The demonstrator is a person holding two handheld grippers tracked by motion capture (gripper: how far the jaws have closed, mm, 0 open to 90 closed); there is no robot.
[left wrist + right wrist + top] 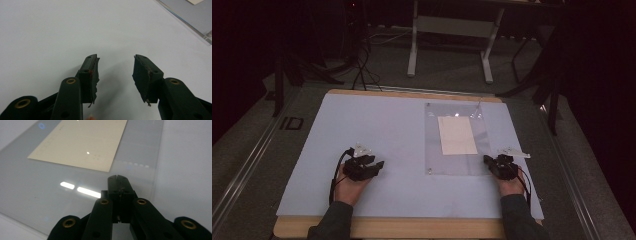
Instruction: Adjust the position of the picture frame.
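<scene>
A clear plastic sheet [457, 162] lies flat on the right half of the pale blue mat [377, 125], with a cream paper [457, 135] within its outline. My right gripper [488, 160] sits at the sheet's near right corner. In the right gripper view its jaws [117, 178] are shut, tips just over the clear sheet [37, 190] near its edge, the paper [80, 142] ahead; nothing shows between them. My left gripper [378, 164] rests on the bare mat left of the sheet. It stands open and empty [115, 65], with the sheet's corner [190, 15] far off.
The mat covers a wooden table whose front edge [412, 227] runs near the person's sleeves. Behind the table stand a white desk frame [452, 30] and dark stands, with cables [362, 60] on the grey floor. Bare mat stretches across the left half.
</scene>
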